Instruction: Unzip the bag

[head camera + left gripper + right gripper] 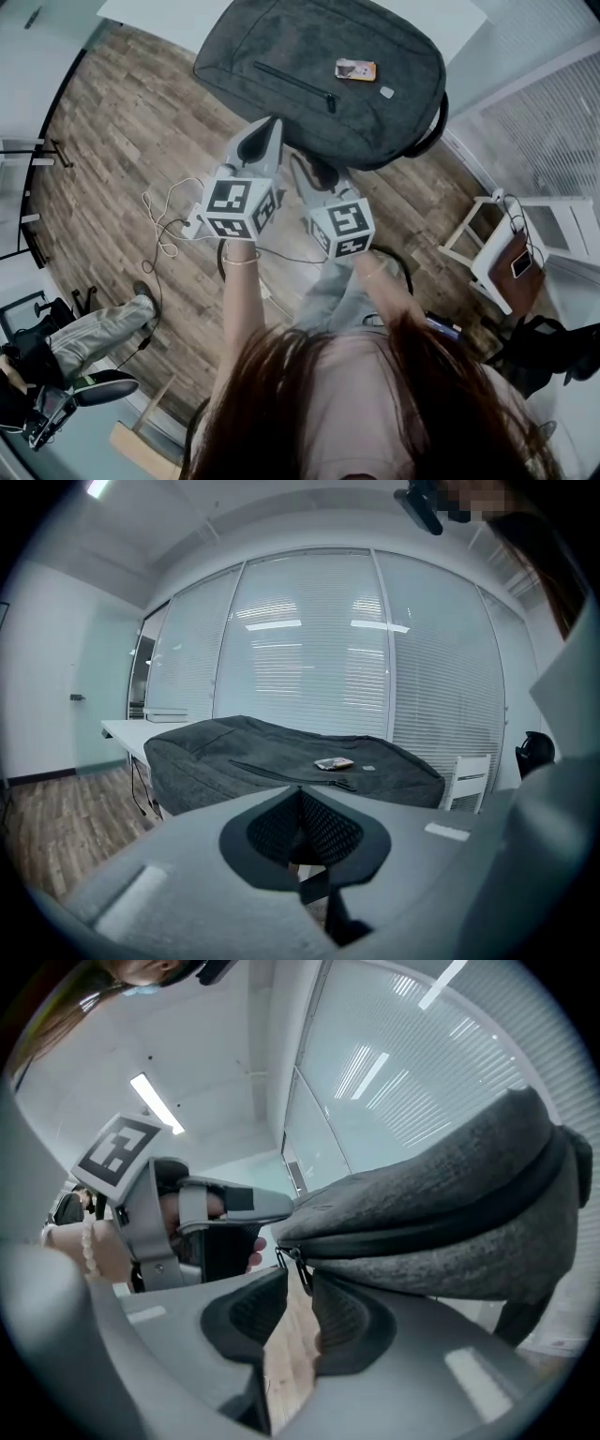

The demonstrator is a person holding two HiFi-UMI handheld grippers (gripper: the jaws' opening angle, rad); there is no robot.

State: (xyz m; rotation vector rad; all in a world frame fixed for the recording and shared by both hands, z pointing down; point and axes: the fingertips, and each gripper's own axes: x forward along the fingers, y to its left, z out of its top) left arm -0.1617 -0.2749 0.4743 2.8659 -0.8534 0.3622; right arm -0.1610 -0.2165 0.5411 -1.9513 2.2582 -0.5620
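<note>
A dark grey backpack (319,75) lies flat on a white table (141,11), with an orange tag (356,69) on its front. My left gripper (271,129) is at the bag's near edge; in the left gripper view its jaws (300,791) are shut with nothing between them, and the bag (281,757) lies ahead. My right gripper (314,173) sits just below the same edge. In the right gripper view it (299,1279) stands open under the bag's side seam. The zip pull (302,1267) hangs at the mouth of the gap, and the pads do not press it.
The wooden floor (112,141) shows below the table, with loose cables (169,220) on it. A white chair (487,248) stands at the right. A seated person's leg (98,328) is at the lower left. The bag's black handle (436,127) hangs off its right side.
</note>
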